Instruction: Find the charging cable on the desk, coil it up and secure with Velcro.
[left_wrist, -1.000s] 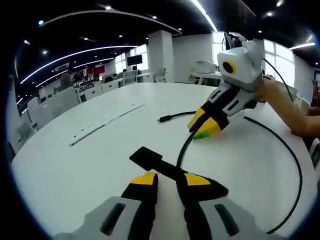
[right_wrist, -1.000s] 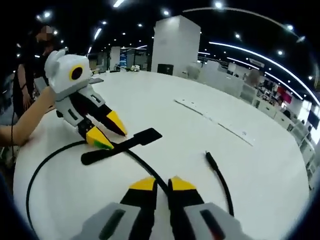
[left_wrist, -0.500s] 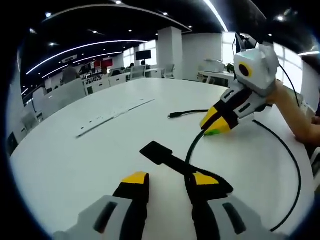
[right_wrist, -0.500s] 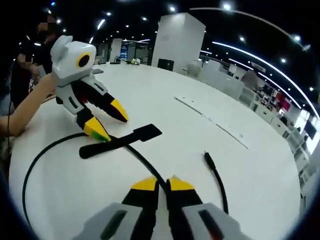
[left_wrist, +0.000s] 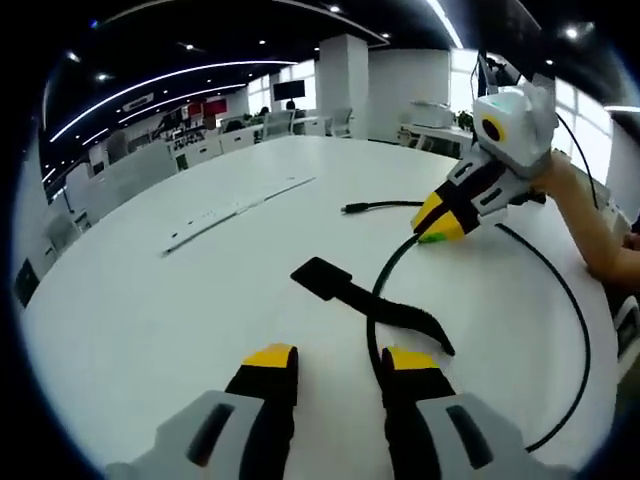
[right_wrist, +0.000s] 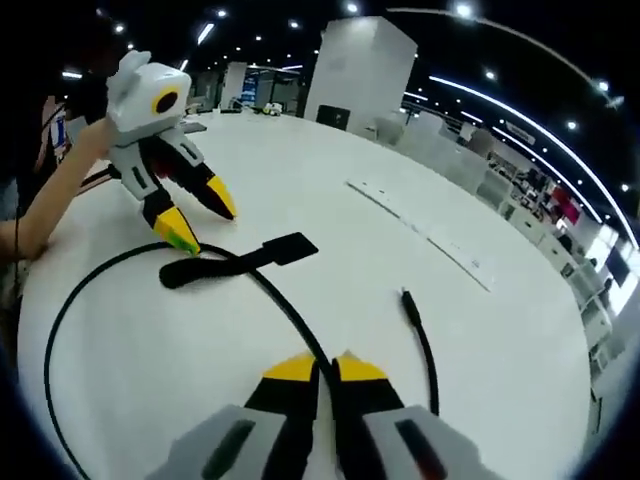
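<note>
A black charging cable (left_wrist: 372, 318) lies in a wide loop on the round white table (left_wrist: 140, 300). Its plug end (left_wrist: 352, 208) points left. A black Velcro strap (left_wrist: 350, 292) lies flat across the cable. My left gripper (left_wrist: 340, 362) stands open, a little short of the strap, nothing between its fingers. In the right gripper view, my right gripper (right_wrist: 320, 368) is shut on the cable (right_wrist: 270, 300), with the plug (right_wrist: 407, 298) to its right. The strap (right_wrist: 240, 262) lies ahead, and the left gripper (right_wrist: 198, 216) hovers open just above the strap's far end.
A long white flat strip (left_wrist: 240, 205) lies on the table beyond the strap, also seen as a strip (right_wrist: 420, 232) at the right. A person's forearm (left_wrist: 590, 225) holds the right gripper (left_wrist: 440, 222). Office desks and a white pillar stand behind.
My left gripper has opened wider, let go of the strap's near end and drawn back from it. The right gripper stays shut on the cable.
</note>
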